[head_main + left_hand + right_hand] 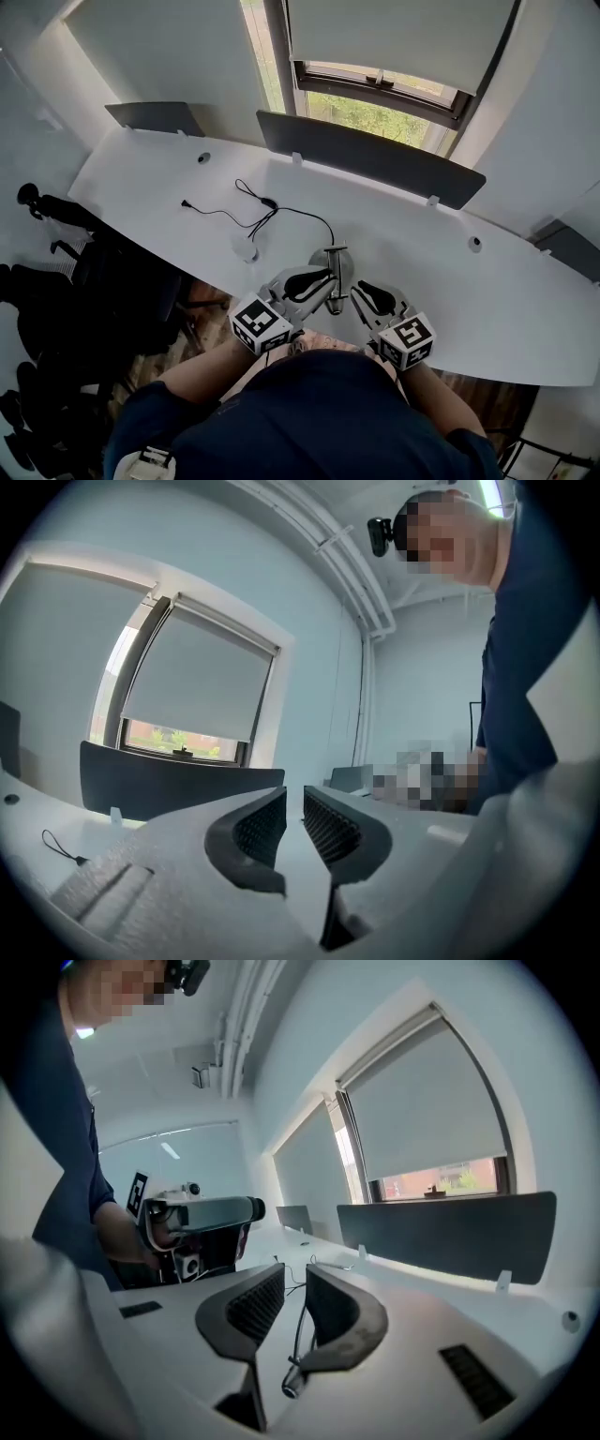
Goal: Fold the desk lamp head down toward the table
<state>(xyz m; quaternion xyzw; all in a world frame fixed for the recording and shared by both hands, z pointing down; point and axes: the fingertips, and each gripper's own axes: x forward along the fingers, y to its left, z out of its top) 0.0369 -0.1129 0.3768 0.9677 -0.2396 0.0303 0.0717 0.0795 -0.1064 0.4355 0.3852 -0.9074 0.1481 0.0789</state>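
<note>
In the head view a silvery desk lamp [336, 274] stands on the white table [525, 291] near its front edge, between my two grippers. My left gripper [315, 282] is close against the lamp's left side; in the left gripper view its jaws [293, 827] stand a narrow gap apart with nothing between them. My right gripper [367, 293] is just right of the lamp. In the right gripper view a thin metal rod of the lamp [297, 1340] shows in the gap of the right gripper [292, 1302], and the pads do not press on it.
A black cable [267, 211] lies on the table beyond the lamp. Dark divider panels [375, 155] stand along the table's far edge below a window. Black chairs [56, 281] are at the left. The left gripper [199, 1215] shows in the right gripper view.
</note>
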